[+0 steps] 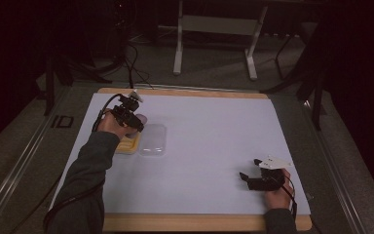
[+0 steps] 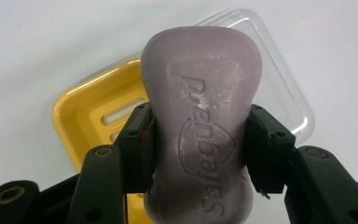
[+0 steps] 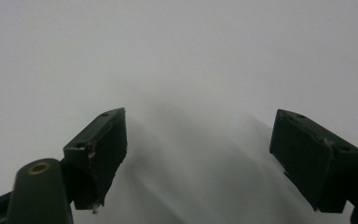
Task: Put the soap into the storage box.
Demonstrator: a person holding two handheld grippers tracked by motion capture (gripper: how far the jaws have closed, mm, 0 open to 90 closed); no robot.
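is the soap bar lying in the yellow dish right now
No, the soap bar is clamped between the left gripper's fingers above the yellow dish.

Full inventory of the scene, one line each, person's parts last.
soap bar: 1, pale purple, clamped between the left gripper's jaws, above the dish
soap dish: 1, yellow, on the mat, left side
clear lid: 1, transparent, flat on the mat beside the dish
mat: 1, white, covering the table top
table: 1, wooden edge showing
frame legs: white, on the floor beyond the table
left gripper: 1, black, shut on the soap
right gripper: 1, black, open, low over the mat at right
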